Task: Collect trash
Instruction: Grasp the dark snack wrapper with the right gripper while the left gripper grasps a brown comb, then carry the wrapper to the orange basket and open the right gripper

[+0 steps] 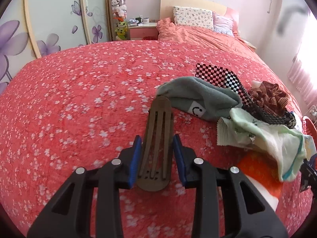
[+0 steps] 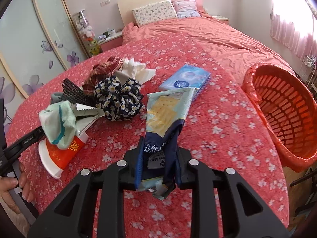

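Note:
My left gripper (image 1: 157,152) is shut on a brown wooden comb-like piece (image 1: 156,138) and holds it over the red bedspread (image 1: 79,99). My right gripper (image 2: 158,158) is shut on a cracker wrapper (image 2: 166,117), light blue and navy, that sticks up between the fingers. An orange basket (image 2: 285,111) lined with a red bag stands at the bed's right edge. A pile lies on the bed: a silver torn wrapper (image 1: 229,134) (image 2: 87,115), an orange-and-white paper cup (image 2: 57,154) (image 1: 259,170) and a crumpled white tissue (image 2: 136,69).
Also in the pile are a grey-green sock (image 1: 198,99), a pale green sock (image 1: 277,140) (image 2: 57,127), a checkered black piece (image 1: 218,75), a brown scrunchie (image 1: 271,97) (image 2: 103,73) and a floral scrunchie (image 2: 118,99). A blue tissue pack (image 2: 186,79) lies beyond my right gripper.

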### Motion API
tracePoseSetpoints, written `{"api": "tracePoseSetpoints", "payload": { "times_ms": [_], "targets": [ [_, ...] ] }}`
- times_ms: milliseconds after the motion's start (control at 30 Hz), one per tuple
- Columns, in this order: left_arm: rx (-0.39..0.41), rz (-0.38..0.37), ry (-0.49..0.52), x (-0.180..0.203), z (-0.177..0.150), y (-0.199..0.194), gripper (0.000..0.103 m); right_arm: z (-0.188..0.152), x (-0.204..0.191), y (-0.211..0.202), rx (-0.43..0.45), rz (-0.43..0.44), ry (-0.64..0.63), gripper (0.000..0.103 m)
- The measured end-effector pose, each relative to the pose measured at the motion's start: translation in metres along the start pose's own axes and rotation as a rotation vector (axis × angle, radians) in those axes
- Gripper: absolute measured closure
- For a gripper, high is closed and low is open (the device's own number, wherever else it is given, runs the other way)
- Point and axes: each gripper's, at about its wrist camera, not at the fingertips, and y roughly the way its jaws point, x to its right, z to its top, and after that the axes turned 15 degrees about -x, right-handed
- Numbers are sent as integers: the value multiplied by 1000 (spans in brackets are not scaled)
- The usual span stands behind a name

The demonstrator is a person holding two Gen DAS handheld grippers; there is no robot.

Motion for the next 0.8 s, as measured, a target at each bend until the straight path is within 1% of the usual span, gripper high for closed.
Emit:
{"api": "tracePoseSetpoints", "payload": {
  "times_ms": [200,267,400,467,533,600,633,733,800],
  "targets": [
    [54,4,15,-1,-7,-24,70,-1,8,-14,40,4,1,79],
    [39,18,10,-2,-7,-21,70,-2,10,-13,38,1,6,79],
    [-13,19,-17,-5,-10,-5,70,-7,14,-5,21,-9,14,79],
    [-27,25,-27,-6,-10,1,70,-9,16,-4,15,-12,15,79],
    [-17,40,-18,-4,-11,1,71,-9,15,-5,16,-11,13,79],
    [-14,31,-16,-6,-7,-3,75,-8,15,-9,26,-5,10,79],
    [-10,26,-15,-6,-7,-6,75,-8,16,-12,33,-1,9,79],
    [34,24,-3,-5,-9,-24,75,-6,18,-24,61,8,7,79],
    [60,4,1,-3,-9,-39,75,-5,20,-31,79,14,7,79]
  ]
}}
